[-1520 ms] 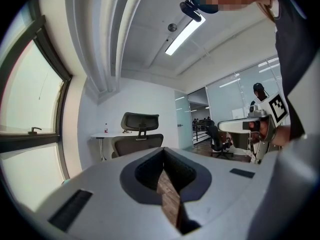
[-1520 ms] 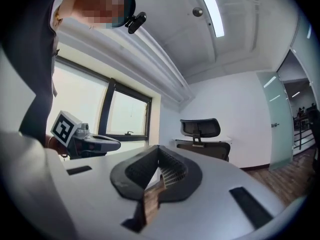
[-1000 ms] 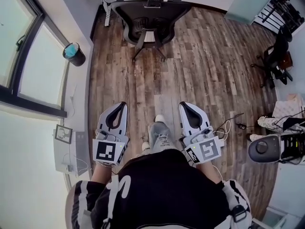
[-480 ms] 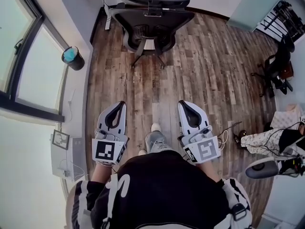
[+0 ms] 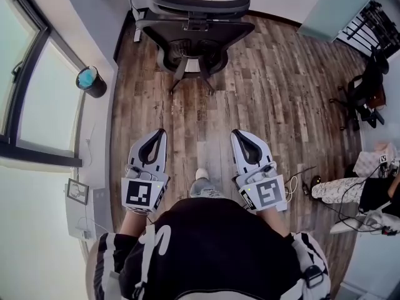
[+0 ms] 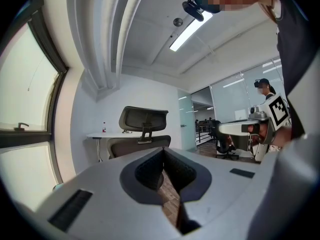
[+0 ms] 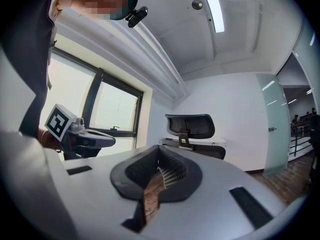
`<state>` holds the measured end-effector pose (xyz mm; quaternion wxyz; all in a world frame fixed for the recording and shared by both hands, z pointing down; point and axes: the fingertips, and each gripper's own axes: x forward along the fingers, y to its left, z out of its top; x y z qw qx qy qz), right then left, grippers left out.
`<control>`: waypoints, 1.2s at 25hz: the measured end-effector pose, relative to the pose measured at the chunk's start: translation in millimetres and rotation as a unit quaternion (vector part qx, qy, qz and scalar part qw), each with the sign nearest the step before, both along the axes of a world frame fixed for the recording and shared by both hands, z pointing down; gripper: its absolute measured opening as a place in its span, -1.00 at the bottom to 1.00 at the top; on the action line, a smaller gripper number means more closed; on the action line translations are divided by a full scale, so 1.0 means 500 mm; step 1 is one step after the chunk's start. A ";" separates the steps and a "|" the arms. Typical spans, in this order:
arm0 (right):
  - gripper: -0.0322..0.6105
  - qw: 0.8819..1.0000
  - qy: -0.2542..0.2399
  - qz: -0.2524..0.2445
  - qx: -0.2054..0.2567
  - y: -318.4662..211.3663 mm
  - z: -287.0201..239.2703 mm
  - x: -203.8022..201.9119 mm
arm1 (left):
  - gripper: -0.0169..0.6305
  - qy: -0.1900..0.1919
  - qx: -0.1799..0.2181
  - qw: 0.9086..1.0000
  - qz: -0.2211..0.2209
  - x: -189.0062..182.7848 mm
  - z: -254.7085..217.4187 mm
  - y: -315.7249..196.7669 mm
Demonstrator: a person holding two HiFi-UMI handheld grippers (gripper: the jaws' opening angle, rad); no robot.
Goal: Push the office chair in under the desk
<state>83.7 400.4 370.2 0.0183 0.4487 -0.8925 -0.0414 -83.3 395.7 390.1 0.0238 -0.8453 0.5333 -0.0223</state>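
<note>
The black mesh office chair [image 5: 194, 33] stands on the wood floor with its back to me, in front of the white desk [image 6: 107, 134]; it also shows as the chair [image 7: 192, 129] ahead of the right jaws. Both grippers are held low in front of my body, well short of the chair and apart from it. My left gripper [image 5: 159, 132] points forward, shut, with nothing between its jaws. My right gripper [image 5: 236, 132] is beside it, also shut and empty. The chair's base [image 5: 190, 74] shows under the seat.
A black bin with a blue liner [image 5: 91, 82] stands by the window wall at the left. At the right are another black chair [image 5: 362, 86], a seated person's legs [image 5: 340, 189] and cables [image 5: 300, 174] on the floor. A glass partition [image 5: 331, 5] stands at the far right.
I have stepped forward: the chair and the bin sit lower and nearer in the head view. Both grippers keep their pose. The person at the right has shifted.
</note>
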 end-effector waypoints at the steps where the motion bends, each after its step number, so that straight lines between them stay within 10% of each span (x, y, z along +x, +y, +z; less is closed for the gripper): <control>1: -0.87 1.000 0.000 0.001 -0.001 -0.013 -0.002 0.003 | -0.92 0.000 0.000 1.000 0.000 0.002 -0.002 -0.013; 30: -0.87 0.999 0.029 -0.037 -0.024 -0.222 0.031 0.048 | -0.92 -0.019 -0.015 0.999 -0.042 0.053 -0.003 -0.190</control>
